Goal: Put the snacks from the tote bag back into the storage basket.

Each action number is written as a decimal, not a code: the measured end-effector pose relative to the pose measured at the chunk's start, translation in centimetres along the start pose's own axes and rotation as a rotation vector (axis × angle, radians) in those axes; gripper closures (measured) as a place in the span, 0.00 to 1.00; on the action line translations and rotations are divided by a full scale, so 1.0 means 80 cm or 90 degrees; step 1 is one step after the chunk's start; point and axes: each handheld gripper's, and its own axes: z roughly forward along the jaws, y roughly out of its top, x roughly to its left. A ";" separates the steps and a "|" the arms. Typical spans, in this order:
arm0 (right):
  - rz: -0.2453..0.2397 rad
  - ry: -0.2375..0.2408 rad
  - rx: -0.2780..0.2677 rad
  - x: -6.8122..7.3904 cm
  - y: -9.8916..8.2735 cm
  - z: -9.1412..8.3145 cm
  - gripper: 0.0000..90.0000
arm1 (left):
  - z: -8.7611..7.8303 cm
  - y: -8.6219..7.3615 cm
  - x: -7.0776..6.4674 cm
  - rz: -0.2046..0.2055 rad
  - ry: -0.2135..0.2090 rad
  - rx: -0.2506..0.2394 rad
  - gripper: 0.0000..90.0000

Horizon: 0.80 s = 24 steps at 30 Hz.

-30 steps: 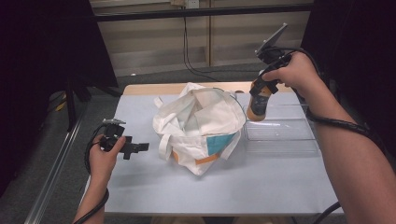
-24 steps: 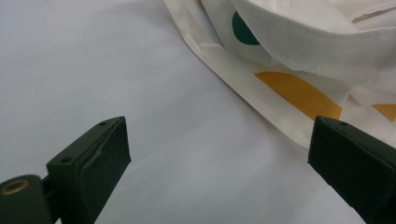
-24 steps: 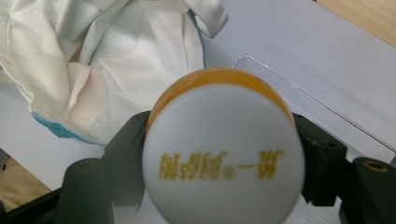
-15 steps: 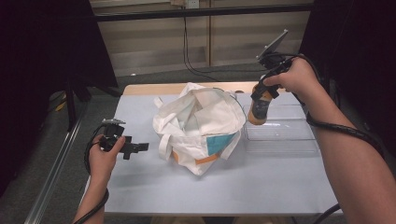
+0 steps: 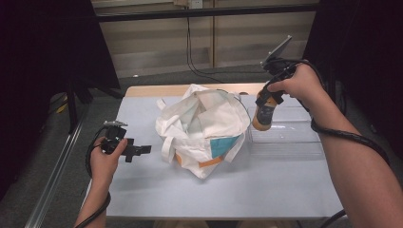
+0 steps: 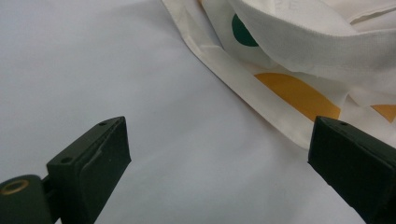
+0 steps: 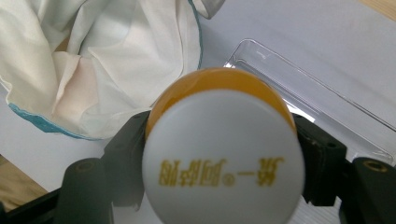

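Here the right gripper (image 7: 219,154) clamps an orange bottle (image 7: 223,149), its white cap printed in gold in the right gripper view. The high view places it just right of the tote bag (image 5: 202,130); the left gripper (image 5: 142,150), jaws apart, lies left of it.

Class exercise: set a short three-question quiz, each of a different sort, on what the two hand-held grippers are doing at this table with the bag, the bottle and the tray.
1. True or false: the right hand-held gripper is shut on the orange plastic bottle with a white cap.
2. Which lies nearest the left hand-held gripper? A) the clear plastic tray B) the cream cloth tote bag C) the bottle
3. Fill in: the left hand-held gripper's jaws are ____.

Key: 1 true, its jaws clamp both sides of the bottle. 2 B, the bag's strap lies just ahead of its jaws. 3 open, with nothing between them.
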 end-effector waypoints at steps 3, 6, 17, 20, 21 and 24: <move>0.000 0.000 0.000 -0.001 -0.002 0.002 0.34 | -0.001 0.000 0.001 0.002 0.002 -0.001 0.06; 0.001 -0.002 0.001 -0.001 -0.003 0.003 0.34 | -0.001 0.000 0.001 0.003 0.003 -0.001 0.06; -0.004 0.001 0.001 0.001 -0.008 0.008 0.34 | -0.002 0.000 0.001 0.001 0.002 -0.003 0.06; -0.001 -0.003 0.008 0.002 -0.010 0.008 0.34 | -0.002 0.000 0.001 0.002 0.004 -0.005 0.06; -0.002 -0.002 0.006 0.002 -0.010 0.009 0.34 | -0.002 0.000 0.000 0.002 0.003 -0.005 0.06; 0.002 -0.005 0.009 0.002 -0.013 0.010 0.34 | -0.001 0.000 0.001 0.003 0.004 -0.004 0.06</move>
